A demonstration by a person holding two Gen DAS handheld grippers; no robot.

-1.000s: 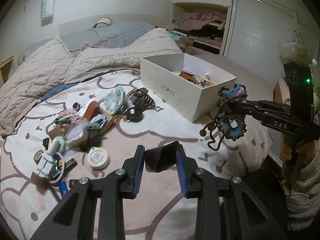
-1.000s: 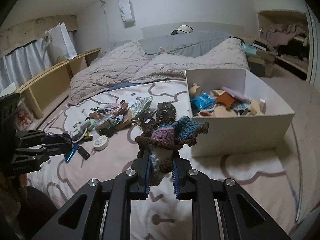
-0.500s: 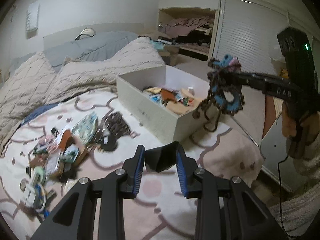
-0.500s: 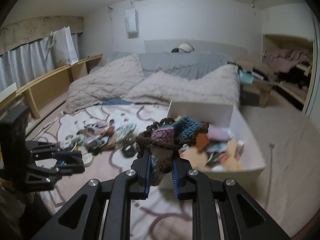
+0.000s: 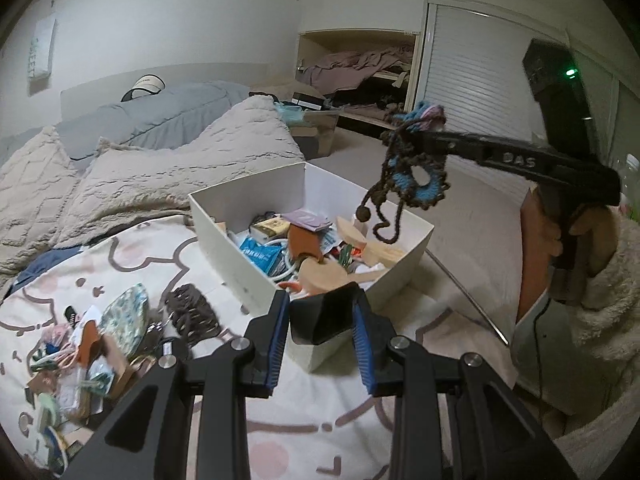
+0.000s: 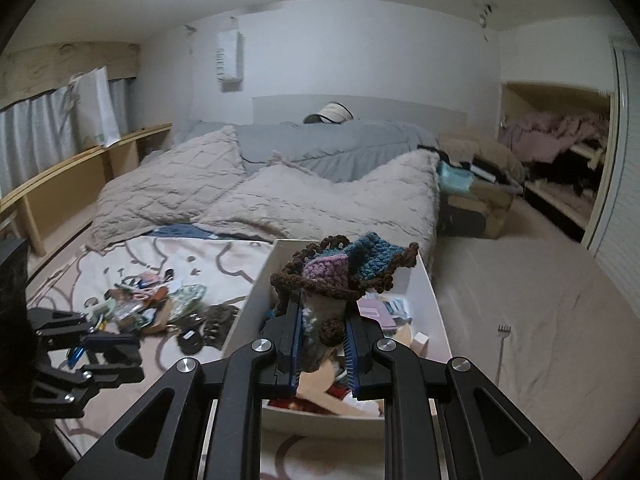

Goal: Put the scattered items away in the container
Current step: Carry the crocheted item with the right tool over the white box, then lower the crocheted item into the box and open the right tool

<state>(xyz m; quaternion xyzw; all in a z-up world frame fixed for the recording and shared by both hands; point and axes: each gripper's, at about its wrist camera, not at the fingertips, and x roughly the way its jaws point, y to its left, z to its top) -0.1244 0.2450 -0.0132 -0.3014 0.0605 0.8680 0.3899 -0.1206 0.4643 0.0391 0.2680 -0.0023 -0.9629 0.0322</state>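
My right gripper (image 6: 322,320) is shut on a brown, blue and pink crocheted pouch (image 6: 344,270) and holds it in the air over the white box (image 6: 248,308). In the left wrist view the pouch (image 5: 416,176) hangs above the box (image 5: 224,236), which holds several small items. My left gripper (image 5: 320,320) is shut on a small black object (image 5: 324,316), just in front of the box's near corner. A pile of scattered items (image 5: 100,340) lies on the patterned sheet left of the box.
A dark brown crocheted piece (image 5: 192,314) lies beside the box. Beige blankets (image 6: 280,200) and grey pillows cover the far bed. A back scratcher (image 6: 502,344) lies on the sheet right of the box. Shelves and shutter doors (image 5: 480,92) stand at right.
My right gripper has carried the pouch from in front of the box to above it. My left gripper has swung right toward the box, still gripping the black object.
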